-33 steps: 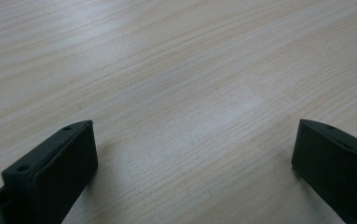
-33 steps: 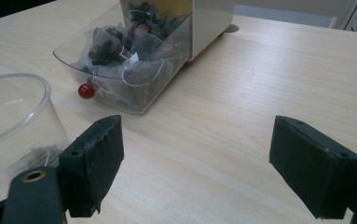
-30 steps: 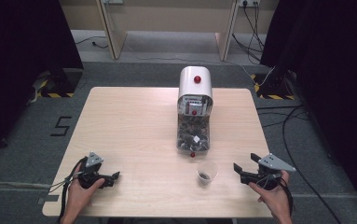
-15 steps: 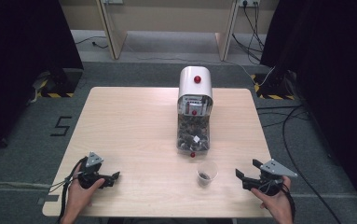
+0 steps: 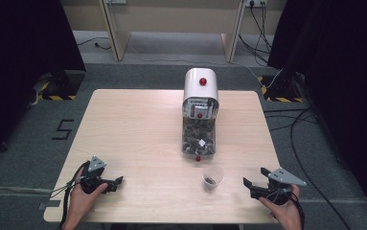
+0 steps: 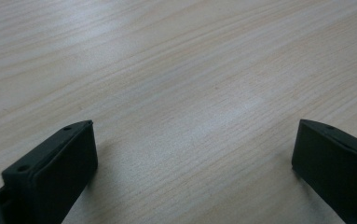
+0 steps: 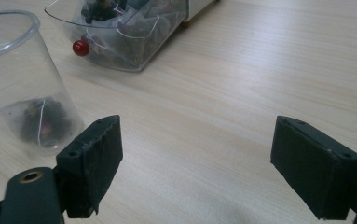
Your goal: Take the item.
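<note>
Grey carpet and dark curtains ring a pale wooden table (image 5: 138, 129). At its near left corner the left gripper (image 5: 116, 181) rests in a hand, jaws spread wide w/ nothing between them, well apart from everything else. Mid-table stands a white, round-topped dispenser with a red knob (image 5: 200, 87), its clear front bin holding dark tea-bag-like packets. Just in front sits a small clear plastic cup (image 5: 212, 177) w/ one dark packet at the bottom — the thing nearest the work. Further right, the right gripper (image 5: 246, 184) lies low near the table edge, jaws also spread and empty, pointing toward the cup but apart from it.

Judging by this, the cup looks light and easy to tip — a level approach from the side, jaws straddling the wall low down, closing gently, should suit best.
</note>
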{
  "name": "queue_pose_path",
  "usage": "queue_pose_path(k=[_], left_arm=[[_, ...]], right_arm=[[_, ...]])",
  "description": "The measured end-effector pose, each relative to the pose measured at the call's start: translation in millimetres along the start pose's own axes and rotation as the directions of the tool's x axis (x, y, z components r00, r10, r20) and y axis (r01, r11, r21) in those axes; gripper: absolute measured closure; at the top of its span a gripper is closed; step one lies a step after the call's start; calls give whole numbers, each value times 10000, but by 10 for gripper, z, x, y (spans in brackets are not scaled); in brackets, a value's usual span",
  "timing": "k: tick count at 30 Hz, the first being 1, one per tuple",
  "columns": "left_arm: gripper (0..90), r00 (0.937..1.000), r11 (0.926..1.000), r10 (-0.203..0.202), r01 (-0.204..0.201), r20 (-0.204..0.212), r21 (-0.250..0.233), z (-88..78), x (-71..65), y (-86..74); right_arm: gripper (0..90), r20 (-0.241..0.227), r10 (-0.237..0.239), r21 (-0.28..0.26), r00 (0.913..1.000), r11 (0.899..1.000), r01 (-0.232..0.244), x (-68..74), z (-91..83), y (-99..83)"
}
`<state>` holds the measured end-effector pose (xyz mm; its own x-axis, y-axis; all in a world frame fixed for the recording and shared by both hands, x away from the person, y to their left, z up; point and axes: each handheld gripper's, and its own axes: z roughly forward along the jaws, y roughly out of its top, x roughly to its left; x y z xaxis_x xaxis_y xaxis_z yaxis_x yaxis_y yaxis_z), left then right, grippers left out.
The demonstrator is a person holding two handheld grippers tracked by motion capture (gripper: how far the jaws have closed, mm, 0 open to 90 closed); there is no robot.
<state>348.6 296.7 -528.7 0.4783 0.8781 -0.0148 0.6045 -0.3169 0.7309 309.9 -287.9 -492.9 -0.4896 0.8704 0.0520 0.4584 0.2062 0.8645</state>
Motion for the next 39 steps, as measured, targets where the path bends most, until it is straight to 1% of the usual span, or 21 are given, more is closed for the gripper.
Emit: queue_pose_path(k=[6, 15, 21, 23, 24, 27, 30, 32, 35, 39], left_arm=[[0, 10000, 10000, -1, 1, -1, -2, 0, 0, 0], [0, 10000, 10000, 0, 0, -1, -1, 0, 0, 0], [0, 10000, 10000, -5, 5, 1, -1, 0, 0, 0], [0, 10000, 10000, -4, 4, 0, -2, 0, 0, 0], [0, 10000, 10000, -4, 4, 1, -1, 0, 0, 0], [0, 10000, 10000, -2, 2, 2, 0, 0, 0, 0], [0, 10000, 10000, -2, 2, 0, -1, 0, 0, 0], [0, 10000, 10000, -1, 1, 1, 0, 0, 0, 0], [0, 10000, 10000, -1, 1, 1, 0, 0, 0, 0], [0, 10000, 10000, -2, 2, -1, -1, 0, 0, 0]], right_arm=[[177, -10, 137, 58, 9999, 9999, -137, 3, -18, -53], [177, 30, 159, 107, 9999, 9998, -159, 17, -27, -106], [175, 79, 272, 161, 9996, 9995, -274, 22, -44, -150], [175, 178, 199, 207, 9996, 9996, -203, 37, -58, -170], [175, 211, 89, 195, 9997, 9998, -93, 38, -66, -175], [175, 193, 165, 178, 9997, 9997, -168, 62, -91, -193], [174, 281, 86, 197, 9996, 9998, -92, 68, -106, -222], [175, 309, 121, 209, 9994, 9997, -128, 78, -111, -246], [175, 383, -35, 322, 9993, 9995, 23, 98, -116, -281], [175, 374, -66, 359, 9993, 9993, 53, 116, -134, -312]])
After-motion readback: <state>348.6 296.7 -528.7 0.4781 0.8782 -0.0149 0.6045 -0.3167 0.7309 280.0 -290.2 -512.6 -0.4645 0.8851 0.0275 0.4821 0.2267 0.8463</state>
